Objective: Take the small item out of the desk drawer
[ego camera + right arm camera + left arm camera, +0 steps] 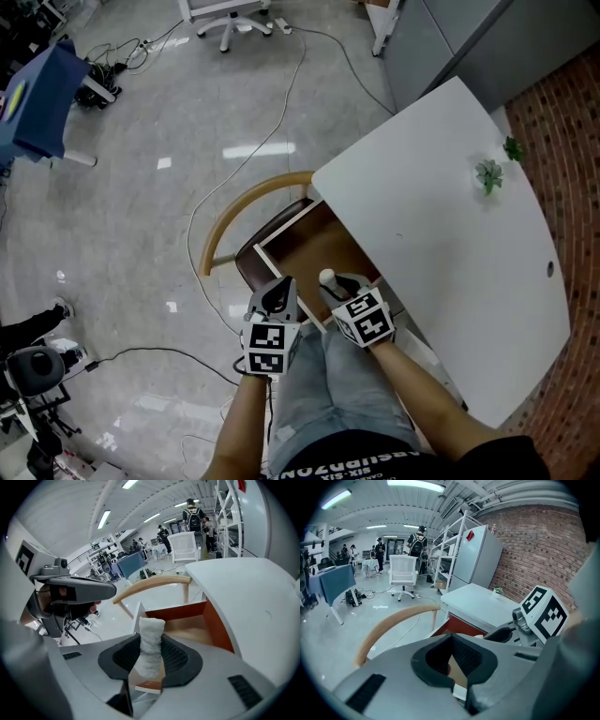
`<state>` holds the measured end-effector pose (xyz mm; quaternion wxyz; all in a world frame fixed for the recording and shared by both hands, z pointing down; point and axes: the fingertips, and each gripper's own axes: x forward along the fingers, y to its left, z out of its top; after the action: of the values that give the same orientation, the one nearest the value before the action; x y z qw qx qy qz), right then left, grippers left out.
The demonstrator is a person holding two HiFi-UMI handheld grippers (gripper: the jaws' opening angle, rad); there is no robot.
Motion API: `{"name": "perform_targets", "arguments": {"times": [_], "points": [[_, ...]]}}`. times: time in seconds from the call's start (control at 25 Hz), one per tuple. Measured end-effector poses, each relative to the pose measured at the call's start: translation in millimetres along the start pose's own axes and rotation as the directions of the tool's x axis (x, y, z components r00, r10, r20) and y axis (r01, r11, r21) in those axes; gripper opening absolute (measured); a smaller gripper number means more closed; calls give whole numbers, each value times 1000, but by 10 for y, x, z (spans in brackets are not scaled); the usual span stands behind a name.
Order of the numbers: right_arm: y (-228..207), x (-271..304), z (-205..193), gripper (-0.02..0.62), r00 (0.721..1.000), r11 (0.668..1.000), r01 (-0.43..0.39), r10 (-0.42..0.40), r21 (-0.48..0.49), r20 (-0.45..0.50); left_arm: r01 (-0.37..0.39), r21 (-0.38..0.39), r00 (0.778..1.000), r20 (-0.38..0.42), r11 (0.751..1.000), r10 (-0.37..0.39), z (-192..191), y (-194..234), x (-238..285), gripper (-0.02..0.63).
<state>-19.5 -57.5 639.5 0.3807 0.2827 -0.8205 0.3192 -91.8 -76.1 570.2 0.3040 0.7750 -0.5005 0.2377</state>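
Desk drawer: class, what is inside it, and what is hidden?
Only bare wooden floor shows. The desk top covers its back, and the right gripper, shut on a white roll, hides the near part.

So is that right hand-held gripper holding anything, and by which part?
Yes. The right hand-held gripper pinches a white roll by its lower part. The top end sticks out free above the pads.
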Motion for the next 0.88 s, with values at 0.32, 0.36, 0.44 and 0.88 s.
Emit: {"name": "perform_targets", "arguments": {"times": [0.32,0.36,0.44,0.88], "points": [[27,-244,164,128,999,1000,-5,5,-4,53,2,6,1000,6,1000,-2,63,-85,-55,-3],[33,-281,187,128,998,1000,-6,6,-5,61,1,5,1000,9,1000,-1,77,-98,-64,-3],[55,-360,239,127,997,1000,-12,13,-8,78,0,5,1000,14,1000,0,107,-125,-86,-3],[147,-718,469,127,991,999,-11,18,-53,135,-1,11,999,40,1000,1,260,-236,-270,-3]]}}
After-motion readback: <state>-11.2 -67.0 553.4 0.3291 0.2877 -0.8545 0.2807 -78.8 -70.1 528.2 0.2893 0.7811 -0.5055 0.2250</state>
